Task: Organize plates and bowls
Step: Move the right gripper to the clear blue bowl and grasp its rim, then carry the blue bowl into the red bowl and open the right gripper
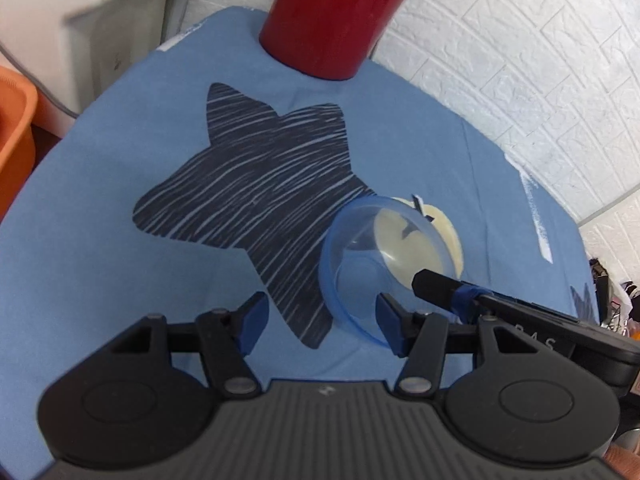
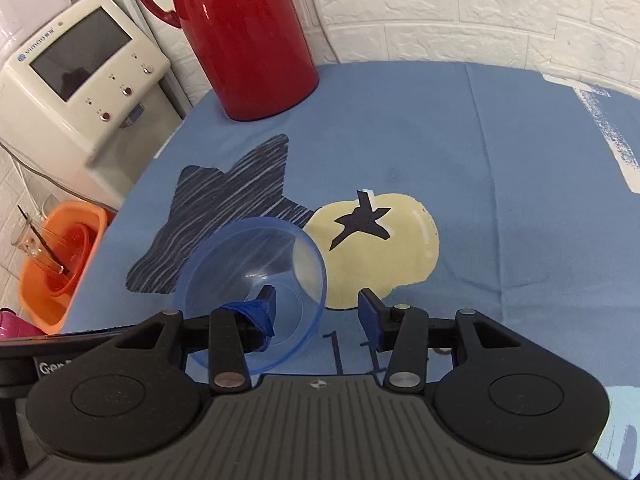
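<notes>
A translucent blue bowl point(image 2: 252, 292) is seen tilted on the blue tablecloth point(image 2: 460, 160), its mouth turned up and toward the far side, resting where the dark star print meets the pale apple print. The tilt is probably owed to the gripper fingers around it rather than to the cloth — the bowl does not sit flat on its base.

The right gripper point(image 2: 320, 312) is held with its jaws spread wide: the left finger reaches inside the bowl, its taped blue pad against or just beside the inner wall, while the right finger stands apart over the apple print. Nothing is pinched yet, so a rim grasp appears to be in preparation.

The left gripper point(image 1: 320, 316) is likewise spread; its right pad lies at the near rim of the bowl (contact cannot be confirmed through the clear plastic), its left pad over the star. A red jug point(image 2: 240, 40) stands at the far edge, and an orange basin point(image 2: 60, 256) sits off the table to the left.
</notes>
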`<state>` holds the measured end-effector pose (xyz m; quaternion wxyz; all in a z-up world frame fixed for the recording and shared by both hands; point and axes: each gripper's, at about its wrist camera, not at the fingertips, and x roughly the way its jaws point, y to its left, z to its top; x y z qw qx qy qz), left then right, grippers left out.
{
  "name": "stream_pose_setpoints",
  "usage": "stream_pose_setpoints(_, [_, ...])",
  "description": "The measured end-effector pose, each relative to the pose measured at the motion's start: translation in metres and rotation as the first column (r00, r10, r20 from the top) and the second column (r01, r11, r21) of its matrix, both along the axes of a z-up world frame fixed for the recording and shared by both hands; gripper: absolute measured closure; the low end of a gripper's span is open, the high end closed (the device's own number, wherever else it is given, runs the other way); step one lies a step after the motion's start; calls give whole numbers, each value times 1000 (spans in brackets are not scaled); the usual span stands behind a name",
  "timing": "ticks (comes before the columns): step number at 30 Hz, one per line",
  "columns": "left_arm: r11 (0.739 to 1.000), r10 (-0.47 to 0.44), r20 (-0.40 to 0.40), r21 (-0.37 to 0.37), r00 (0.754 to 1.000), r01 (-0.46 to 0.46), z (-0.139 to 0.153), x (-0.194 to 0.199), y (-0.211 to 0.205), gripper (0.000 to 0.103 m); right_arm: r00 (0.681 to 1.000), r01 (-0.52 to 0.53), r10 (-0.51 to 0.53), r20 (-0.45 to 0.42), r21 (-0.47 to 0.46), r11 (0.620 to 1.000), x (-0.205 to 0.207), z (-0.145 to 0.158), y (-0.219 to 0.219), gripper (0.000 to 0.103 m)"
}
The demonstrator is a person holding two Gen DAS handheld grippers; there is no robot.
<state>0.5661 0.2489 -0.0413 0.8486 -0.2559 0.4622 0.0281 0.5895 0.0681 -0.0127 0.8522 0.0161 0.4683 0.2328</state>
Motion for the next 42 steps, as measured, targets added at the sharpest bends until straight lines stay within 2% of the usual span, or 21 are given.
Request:
stream_pose_setpoints(4, [1000,11,12,3,1000,-11,-7,5,3,45,1000,5,-5,-2,-31,1000,7,-5,6,72])
stream_pose_setpoints(7, [1000,9,22,5,1000,-9,-7,6,5,46,1000,2,-1,-3,44,999,7,-8,2,76])
stream_pose_setpoints(8, [1000,11,27,7,1000,-11,-8,6,6,60,1000,2,-3,4,78,997,5,-8,0,79])
stream_pose_setpoints(9, [1000,7,28,3,1000,-7,-9,6,6,68,1000,7,-8,7,97,995,3,-7,-2,81])
stream_pose_setpoints(11, [1000,-2,21,-16,1000,2,-11,4,7,102,1000,-2,1,13,116,993,-3,-4,-3,82])
stream_pose_setpoints(14, [997,-16,24,-77,1000,18,-10,-4,6,101,1000,-21,21,4,124,992,-17,0,-2,82])
stream_pose_setpoints(17, [998,-41,36,-45,999,43,2,-15,-9,102,999,-24,22,40,71,997,-33,8,0,81])
stream_pose_setpoints(23, [992,-75,61,-93,995,81,29,-50,-21,102,1000,9,-10,22,77,997,-64,26,-22,81])
stream_pose_setpoints(28, [984,-153,85,-79,985,160,57,-94,-56,101,999,7,-8,45,20,1000,-118,50,-57,77])
stream_pose_setpoints(35, [947,-303,71,-87,950,309,69,-181,-137,101,997,62,-59,41,-73,995,-224,63,-138,75])
stream_pose_setpoints(38, [921,-377,52,-87,925,381,64,-216,-177,101,994,107,-105,22,-89,990,-263,55,-171,75])
stream_pose_setpoints(42, [892,-447,11,-73,894,447,51,-248,-217,102,988,153,-155,-16,-82,985,-296,36,-200,75])
